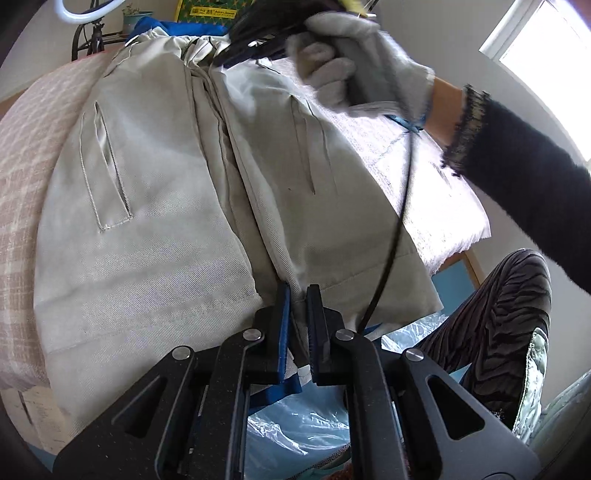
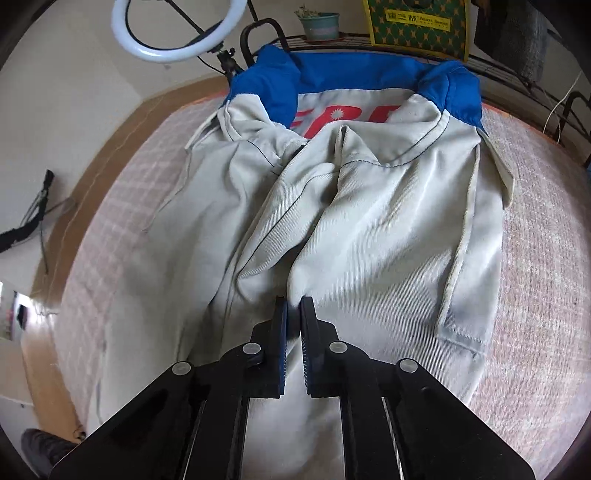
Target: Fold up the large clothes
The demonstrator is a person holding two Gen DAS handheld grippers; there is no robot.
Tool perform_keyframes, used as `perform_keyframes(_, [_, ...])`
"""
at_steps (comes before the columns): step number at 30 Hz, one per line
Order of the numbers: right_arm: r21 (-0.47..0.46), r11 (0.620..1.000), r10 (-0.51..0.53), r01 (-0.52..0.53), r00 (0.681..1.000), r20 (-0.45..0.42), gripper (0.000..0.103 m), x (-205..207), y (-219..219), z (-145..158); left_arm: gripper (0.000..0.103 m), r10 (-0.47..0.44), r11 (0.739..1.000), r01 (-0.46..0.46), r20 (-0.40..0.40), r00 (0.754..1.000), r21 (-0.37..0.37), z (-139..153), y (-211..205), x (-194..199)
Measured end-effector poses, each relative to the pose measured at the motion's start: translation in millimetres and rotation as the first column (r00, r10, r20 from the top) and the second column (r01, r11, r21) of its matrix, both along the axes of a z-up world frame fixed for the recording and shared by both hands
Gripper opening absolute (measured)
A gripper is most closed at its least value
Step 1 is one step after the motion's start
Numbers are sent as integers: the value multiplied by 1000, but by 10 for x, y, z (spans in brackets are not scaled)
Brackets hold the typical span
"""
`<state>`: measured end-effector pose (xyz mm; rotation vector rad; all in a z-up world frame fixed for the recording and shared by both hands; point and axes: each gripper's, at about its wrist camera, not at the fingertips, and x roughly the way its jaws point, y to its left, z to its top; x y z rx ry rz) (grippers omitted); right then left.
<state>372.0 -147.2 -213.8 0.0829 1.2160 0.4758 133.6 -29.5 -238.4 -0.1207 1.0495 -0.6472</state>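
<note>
One grey-and-blue jacket (image 2: 369, 221) lies on one bed (image 2: 535, 258), with two slit pockets (image 1: 110, 166). Two grippers, left (image 1: 298, 295) and right (image 2: 293, 306). One gloved hand (image 1: 362, 62), one ring light (image 2: 173, 29), one plant pot (image 2: 319, 24).

Pale walls, a bright window (image 1: 532, 40), a ring light (image 2: 177, 29), and a potted plant (image 2: 319, 24) on a wire rack (image 2: 354, 38)

Jacket (image 2: 369, 229) matt twill cloth; bedcover (image 2: 535, 258) nubby, perhaps woven.
</note>
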Motion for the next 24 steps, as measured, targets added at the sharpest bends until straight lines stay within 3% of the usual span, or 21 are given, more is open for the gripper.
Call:
perform_keyframes(2, [82, 997, -9, 6, 999, 41, 10, -218, -252, 281, 7, -6, 1000, 6, 5, 1000, -13, 38, 20, -26])
perform_keyframes(6, [50, 999, -3, -7, 980, 197, 10, -1018, -609, 631, 7, -8, 998, 8, 12, 1000, -61, 166, 132, -159])
perform_keyframes(8, [12, 999, 45, -48, 977, 210, 10, -1451, -630, 558, 7, 7, 997, -5, 28, 1000, -77, 266, 259, -198])
perform_keyframes(11, [-119, 985, 144, -121, 969, 201, 10, -2009, -444, 276, 7, 52, 996, -48, 56, 997, -78, 394, 456, -219])
perform_keyframes(14, [-155, 975, 184, -159, 969, 165, 11, -2491, -415, -52, 7, 98, 994, -95, 79, 992, -47, 478, 632, -168])
perform_keyframes(15, [-189, 973, 180, -134, 951, 250, 11, -2641, -404, -40, 7, 112, 993, -109, 81, 990, -40, 491, 690, -149])
perform_keyframes(17, [-274, 951, 221, -146, 937, 270, 10, -2721, -290, 15, 7, 135, 991, -136, 96, 986, -1, 487, 813, -116])
perform_keyframes(20, [-185, 973, 183, -139, 952, 247, 11, -2778, -382, 217, 8, 177, 983, -180, 112, 978, 20, 472, 985, -101])
perform_keyframes(24, [-193, 969, 210, -154, 924, 320, 11, -3035, -340, 482, 8, 172, 982, -177, 70, 983, 68, 243, 1031, -26])
